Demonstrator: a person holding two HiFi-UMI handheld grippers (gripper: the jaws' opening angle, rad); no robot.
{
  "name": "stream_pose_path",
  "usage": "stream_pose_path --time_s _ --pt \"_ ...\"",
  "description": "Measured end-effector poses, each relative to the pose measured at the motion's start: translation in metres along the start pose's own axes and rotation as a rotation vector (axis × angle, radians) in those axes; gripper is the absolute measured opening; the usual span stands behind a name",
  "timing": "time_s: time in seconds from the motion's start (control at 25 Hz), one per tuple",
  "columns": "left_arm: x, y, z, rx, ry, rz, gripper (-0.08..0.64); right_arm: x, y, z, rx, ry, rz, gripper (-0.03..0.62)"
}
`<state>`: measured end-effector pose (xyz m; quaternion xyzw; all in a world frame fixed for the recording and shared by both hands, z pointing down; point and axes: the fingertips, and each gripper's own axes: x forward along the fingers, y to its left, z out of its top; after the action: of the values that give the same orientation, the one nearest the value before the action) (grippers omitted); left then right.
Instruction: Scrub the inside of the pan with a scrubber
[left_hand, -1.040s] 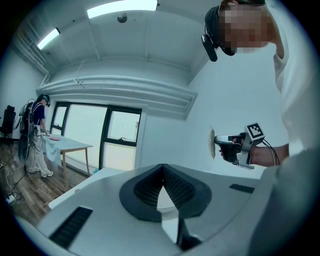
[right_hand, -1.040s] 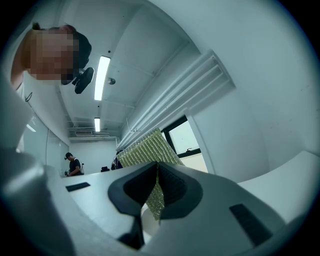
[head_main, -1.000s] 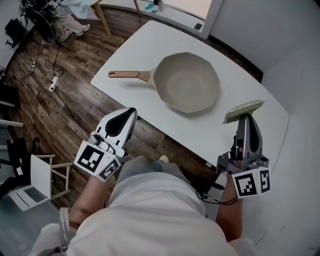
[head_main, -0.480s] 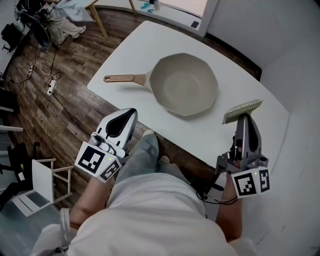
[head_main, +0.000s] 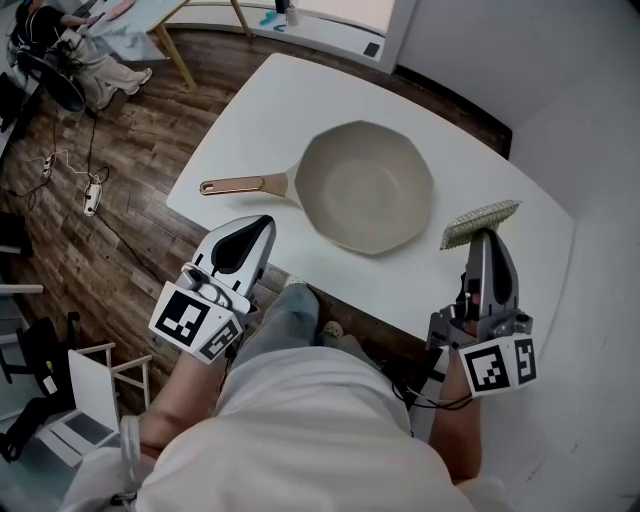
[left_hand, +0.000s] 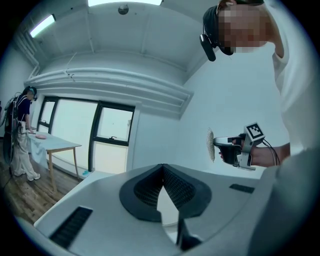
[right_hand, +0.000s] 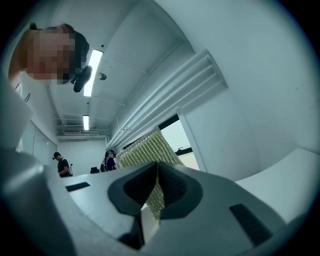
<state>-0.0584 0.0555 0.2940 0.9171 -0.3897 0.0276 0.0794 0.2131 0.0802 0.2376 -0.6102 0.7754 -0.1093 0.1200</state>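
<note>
White bench (head_main: 300, 105) is viewed from above. Nearest, the left gripper (head_main: 260, 225) is seen with fingers shut on nothing. The right gripper (head_main: 489, 240) is clamped on the scrubber (head_main: 482, 221), whose lower edge is hidden between the fingers. Beyond, the pan (head_main: 365, 187) is set mid-bench.

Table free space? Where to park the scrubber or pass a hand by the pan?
Bare: the table strip behind the pan, and the right end beyond the scrubber. Tight: the near edge between pan and right gripper; the handle takes the left corner.
</note>
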Motion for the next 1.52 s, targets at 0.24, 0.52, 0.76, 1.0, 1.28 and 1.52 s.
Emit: stream_pose_path --time_s 0.24,0.52,0.76,1.0,1.28,1.52 --pt "0.015 0.031 0.006 -0.007 0.003 -0.012 0.012 0.031 0.006 -0.004 -0.002 0.013 -0.015 0.028" --pt "0.030 0.067 0.016 0.009 -0.005 -0.027 0.012 0.068 0.007 -0.010 -0.003 0.011 -0.029 0.028" --pt "0.048 0.101 0.022 0.020 -0.004 -0.055 0.012 0.099 0.012 -0.013 -0.017 0.004 -0.054 0.028" --pt "0.072 0.129 0.025 0.023 0.009 -0.115 0.012 0.124 0.013 -0.007 -0.029 -0.022 -0.106 0.028" --pt "0.098 0.138 0.034 0.048 0.000 -0.179 0.012 0.129 0.000 -0.007 -0.023 -0.040 -0.171 0.028" --pt "0.102 0.154 0.030 0.069 0.001 -0.122 0.012 0.135 0.001 -0.009 -0.029 -0.042 -0.183 0.028"
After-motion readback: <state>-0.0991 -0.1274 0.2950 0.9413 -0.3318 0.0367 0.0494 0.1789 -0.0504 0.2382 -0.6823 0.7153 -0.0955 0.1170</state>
